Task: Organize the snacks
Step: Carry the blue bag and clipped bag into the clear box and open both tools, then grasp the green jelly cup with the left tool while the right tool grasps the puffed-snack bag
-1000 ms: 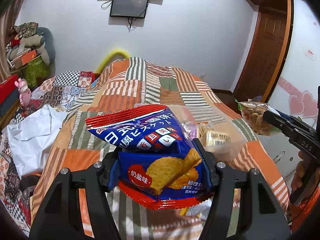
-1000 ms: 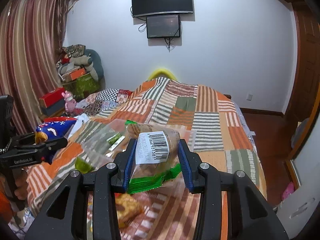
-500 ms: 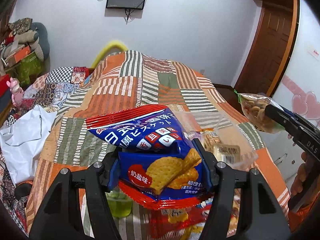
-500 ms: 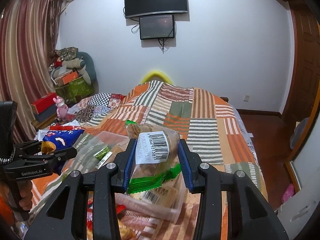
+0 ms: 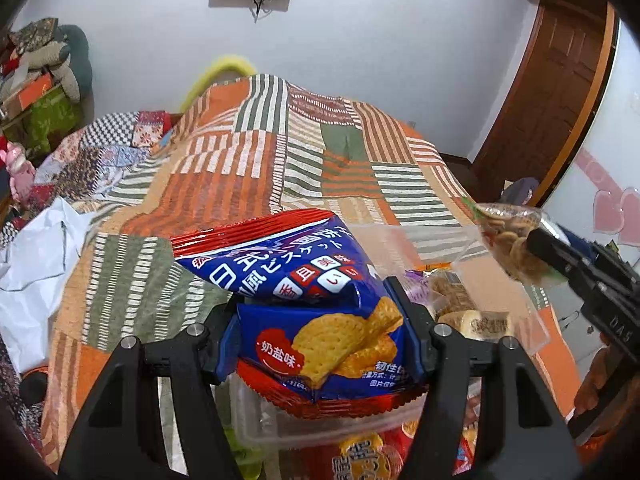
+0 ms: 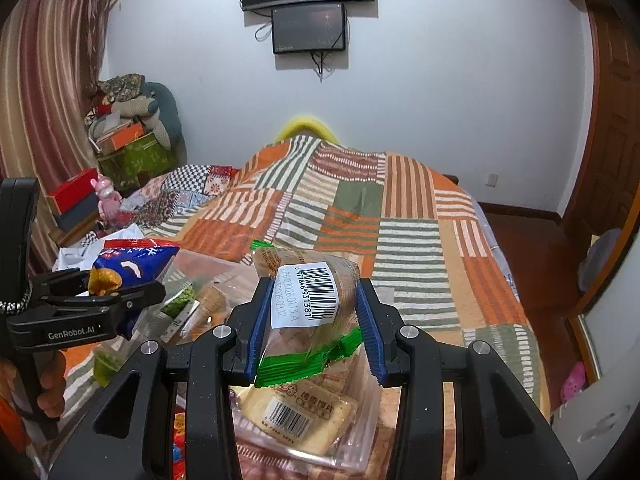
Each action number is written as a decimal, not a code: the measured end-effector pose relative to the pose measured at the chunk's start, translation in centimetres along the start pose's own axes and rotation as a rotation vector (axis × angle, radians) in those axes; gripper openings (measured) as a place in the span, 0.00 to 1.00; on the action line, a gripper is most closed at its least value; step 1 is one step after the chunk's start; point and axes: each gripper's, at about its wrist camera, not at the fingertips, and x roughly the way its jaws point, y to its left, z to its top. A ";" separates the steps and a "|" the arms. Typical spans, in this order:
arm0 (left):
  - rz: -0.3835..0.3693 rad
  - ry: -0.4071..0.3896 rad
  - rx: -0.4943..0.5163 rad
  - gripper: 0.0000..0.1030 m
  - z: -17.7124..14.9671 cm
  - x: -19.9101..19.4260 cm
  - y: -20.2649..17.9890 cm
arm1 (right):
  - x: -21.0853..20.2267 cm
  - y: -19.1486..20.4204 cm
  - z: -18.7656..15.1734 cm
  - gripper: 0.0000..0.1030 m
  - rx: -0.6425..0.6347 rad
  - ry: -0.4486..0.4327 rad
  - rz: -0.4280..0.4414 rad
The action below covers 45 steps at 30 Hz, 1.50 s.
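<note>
Both cams I'm watching sit just behind their own fingers, angled down and forward across the patchwork bed (image 5: 280,148) toward the white far wall (image 6: 460,80). Left wrist view is very close: the blue biscuit bag (image 5: 320,320) between its fingers fills the lower centre, and the right gripper (image 5: 516,248) enters at the right edge. Right wrist view looks the same way, with the clear barcode packet (image 6: 308,300) close up and the left gripper (image 6: 116,280) at its left edge. Shared: bed, wall screen (image 6: 308,28), clear container (image 6: 352,440) below, clutter pile (image 5: 44,80) at left.

Even indoor light, fisheye-warped edges
</note>
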 end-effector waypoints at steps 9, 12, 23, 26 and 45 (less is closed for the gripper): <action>0.002 0.033 0.013 0.62 0.3 2.6 -0.1 | 2.9 -0.2 -0.4 0.37 0.003 0.062 0.000; 0.005 0.048 0.015 0.62 0.3 3.2 0.0 | 3.4 0.0 -0.6 0.37 -0.009 0.082 0.008; -0.018 0.053 -0.020 0.65 -0.1 2.3 0.5 | 3.8 0.0 -1.0 0.38 -0.036 0.128 -0.001; -0.029 0.053 -0.037 0.65 -0.3 1.4 0.8 | 3.1 -0.1 -1.0 0.40 -0.043 0.130 0.000; 0.051 -0.001 0.060 0.66 -4.7 -9.2 0.9 | -4.8 2.8 -1.8 0.61 -0.086 0.032 0.038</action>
